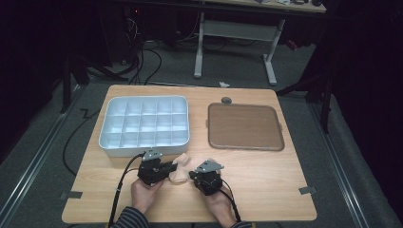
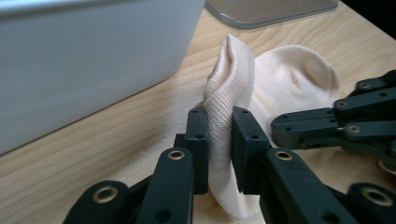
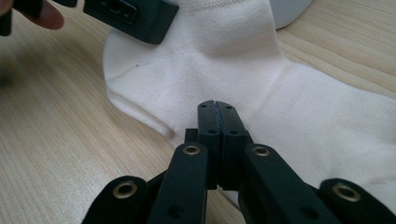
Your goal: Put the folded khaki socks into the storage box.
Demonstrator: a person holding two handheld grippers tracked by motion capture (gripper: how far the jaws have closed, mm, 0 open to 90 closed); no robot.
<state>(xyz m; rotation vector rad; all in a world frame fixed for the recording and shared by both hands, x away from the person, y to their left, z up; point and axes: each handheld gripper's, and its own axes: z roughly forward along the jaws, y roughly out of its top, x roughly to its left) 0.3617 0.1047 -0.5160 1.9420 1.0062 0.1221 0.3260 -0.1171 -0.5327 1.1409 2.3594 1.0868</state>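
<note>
The left hand-held gripper (image 2: 219, 135) pinches only a thin fold of the cream sock (image 2: 289, 79), and the clenched right hand-held gripper (image 3: 217, 112) holds none, so lifting may slip it free.

High view looks down on the whole table (image 1: 266, 190); both gripper views sit close, low over the sock (image 2: 280, 79), which they share.

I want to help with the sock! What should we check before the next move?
1. Left gripper shut on the cream fabric sock: ok, a fold is pinched.
2. Right gripper holding the sock: cannot tell, its jaws are shut, pressing on the fabric.
3. Sock clear of the white plastic compartment tray: ok, beside it.
4. Compartments free: ok.
5. Brown flat tray bare: ok.
</note>
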